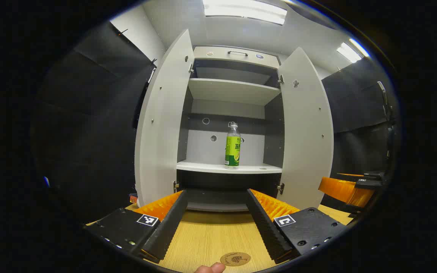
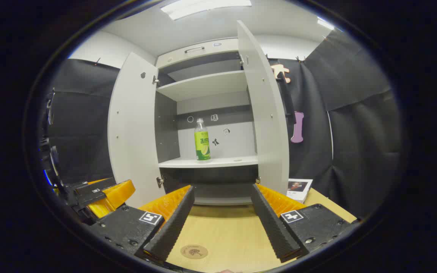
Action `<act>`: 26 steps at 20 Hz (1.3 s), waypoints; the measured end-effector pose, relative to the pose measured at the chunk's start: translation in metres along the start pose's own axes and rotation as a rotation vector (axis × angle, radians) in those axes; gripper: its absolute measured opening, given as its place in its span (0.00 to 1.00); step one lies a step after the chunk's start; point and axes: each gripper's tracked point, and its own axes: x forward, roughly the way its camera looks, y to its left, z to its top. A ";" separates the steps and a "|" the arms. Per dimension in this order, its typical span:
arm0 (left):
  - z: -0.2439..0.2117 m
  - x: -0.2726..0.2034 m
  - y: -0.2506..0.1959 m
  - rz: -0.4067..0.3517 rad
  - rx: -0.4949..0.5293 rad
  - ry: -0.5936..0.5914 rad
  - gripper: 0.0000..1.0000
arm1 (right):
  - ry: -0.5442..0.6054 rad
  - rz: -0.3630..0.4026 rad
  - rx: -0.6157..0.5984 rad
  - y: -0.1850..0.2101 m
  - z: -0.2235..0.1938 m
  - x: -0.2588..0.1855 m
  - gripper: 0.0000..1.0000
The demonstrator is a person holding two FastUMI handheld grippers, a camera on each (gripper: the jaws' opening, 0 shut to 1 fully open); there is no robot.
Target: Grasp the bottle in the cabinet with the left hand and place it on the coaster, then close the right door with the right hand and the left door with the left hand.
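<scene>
A clear bottle (image 1: pixel 232 146) with a green label stands upright on the lower shelf of the white cabinet (image 1: pixel 229 167), whose two doors are swung wide. My left gripper (image 1: pixel 216 193) hangs open in front of the cabinet, well short of the bottle, with nothing between its fingers. A round wooden coaster (image 1: pixel 235 259) lies on the table just below it. In the right gripper view the bottle (image 2: pixel 202 145) and coaster (image 2: pixel 194 251) appear again. My right gripper (image 2: pixel 222 187) is open too and holds nothing. The left gripper (image 2: pixel 104 193) is off to its left.
The left door (image 1: pixel 161 125) and right door (image 1: pixel 305 129) flank the opening. An upper shelf (image 1: pixel 233 90) is bare. A booklet (image 2: pixel 298 188) lies on the wooden table (image 2: pixel 226 231) by the right door. A fingertip (image 1: pixel 211 268) pokes in near the coaster.
</scene>
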 end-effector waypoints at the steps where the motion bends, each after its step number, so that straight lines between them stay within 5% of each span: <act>1: 0.001 0.000 -0.001 -0.003 0.002 -0.004 0.94 | -0.003 -0.002 -0.001 0.000 0.000 0.000 0.99; 15: 0.002 0.004 0.007 0.003 0.001 -0.008 1.00 | 0.007 0.023 -0.014 0.007 -0.004 0.004 0.99; 17: 0.004 0.005 0.007 0.000 0.001 -0.011 0.94 | 0.008 0.024 -0.014 0.006 -0.003 0.003 0.99; 26: 0.033 0.050 -0.012 -0.093 0.037 -0.026 0.95 | 0.001 0.013 -0.026 0.003 0.002 -0.002 0.99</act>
